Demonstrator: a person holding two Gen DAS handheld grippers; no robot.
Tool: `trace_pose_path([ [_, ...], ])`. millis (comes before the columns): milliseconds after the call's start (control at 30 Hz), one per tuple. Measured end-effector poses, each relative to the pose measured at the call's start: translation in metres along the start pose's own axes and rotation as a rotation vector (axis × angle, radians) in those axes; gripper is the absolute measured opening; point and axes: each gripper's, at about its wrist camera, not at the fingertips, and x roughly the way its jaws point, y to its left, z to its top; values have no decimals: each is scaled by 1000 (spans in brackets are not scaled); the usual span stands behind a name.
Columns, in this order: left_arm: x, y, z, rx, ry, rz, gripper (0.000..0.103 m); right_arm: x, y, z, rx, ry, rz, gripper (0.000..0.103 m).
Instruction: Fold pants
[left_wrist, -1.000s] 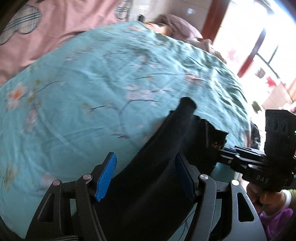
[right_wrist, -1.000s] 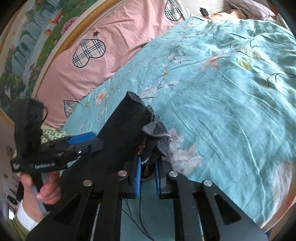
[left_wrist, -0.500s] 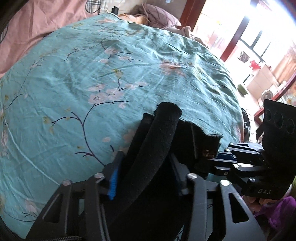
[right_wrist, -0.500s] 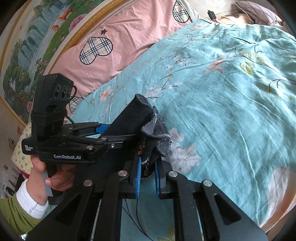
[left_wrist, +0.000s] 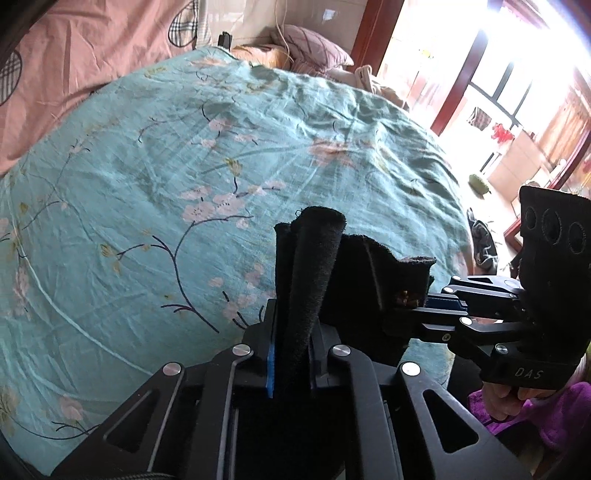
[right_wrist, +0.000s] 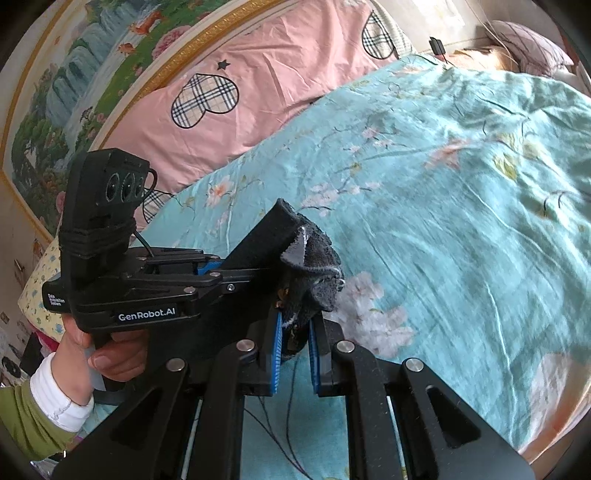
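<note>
Garment: the black pants (left_wrist: 314, 266) hung bunched above the floral bedspread (left_wrist: 147, 184), near its front edge, gathered between both tools and not yet spread out.
Left gripper (left_wrist: 291, 354): its jaws were closing, with a thick rolled band of cloth pinched between the blue pads.
Right gripper (right_wrist: 295, 343): narrow, clamped on a grey-edged hem or waistband fold (right_wrist: 314, 269), close by the left tool.
Hands: a hand (right_wrist: 107, 354) in a white cuff and green sleeve carried the left tool.
Handling, in my judgement: soft, fleecy, light, limp; it would sag and fold under its own weight, not slip much, nothing fragile.
Where to hold: waistband corners or leg hems, well apart, so the cloth drapes flat.
Risk: layers caught together in one pinch.
</note>
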Motion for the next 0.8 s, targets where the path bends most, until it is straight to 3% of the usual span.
trace_pose_path([
  [433,-50,-8,-11,-11,-103,28,10,-19,28,7,-67,-60,76,14],
  [800,-102,-8,-41,-54,-198,67,10,-31,69,6,-154,-81,179,14],
])
